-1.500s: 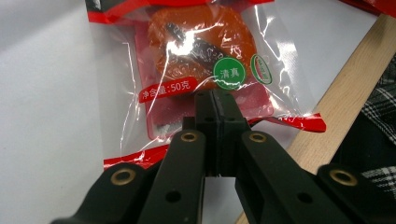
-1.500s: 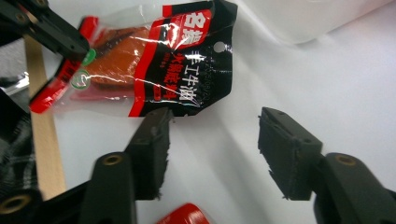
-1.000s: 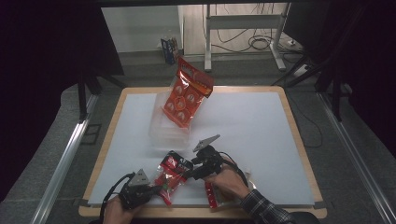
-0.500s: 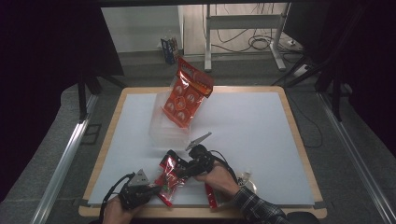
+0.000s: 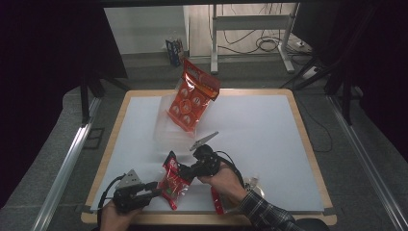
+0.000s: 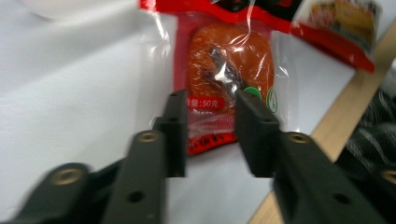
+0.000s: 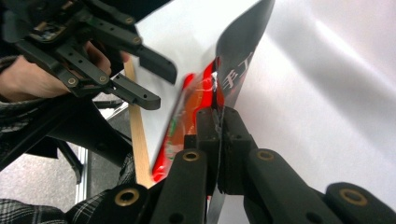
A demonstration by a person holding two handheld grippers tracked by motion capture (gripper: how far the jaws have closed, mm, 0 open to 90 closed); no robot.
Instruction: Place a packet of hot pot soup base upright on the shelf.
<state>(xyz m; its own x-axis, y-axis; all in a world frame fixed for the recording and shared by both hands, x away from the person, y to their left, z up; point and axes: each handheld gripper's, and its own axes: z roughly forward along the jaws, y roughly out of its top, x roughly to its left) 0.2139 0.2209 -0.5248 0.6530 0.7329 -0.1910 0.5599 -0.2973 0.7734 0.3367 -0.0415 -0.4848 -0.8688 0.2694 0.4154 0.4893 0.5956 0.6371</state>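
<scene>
Near the bench's front edge, the right gripper is clamped on the red snack packet; the left gripper's jaws, just opening, stand apart beside the packet.

Premises: a lab or test bay. A white-topped, wood-edged work table stands between dark curtained sides on grey carpet tile. Metal stand legs and loose black cables lie on the floor behind.
</scene>
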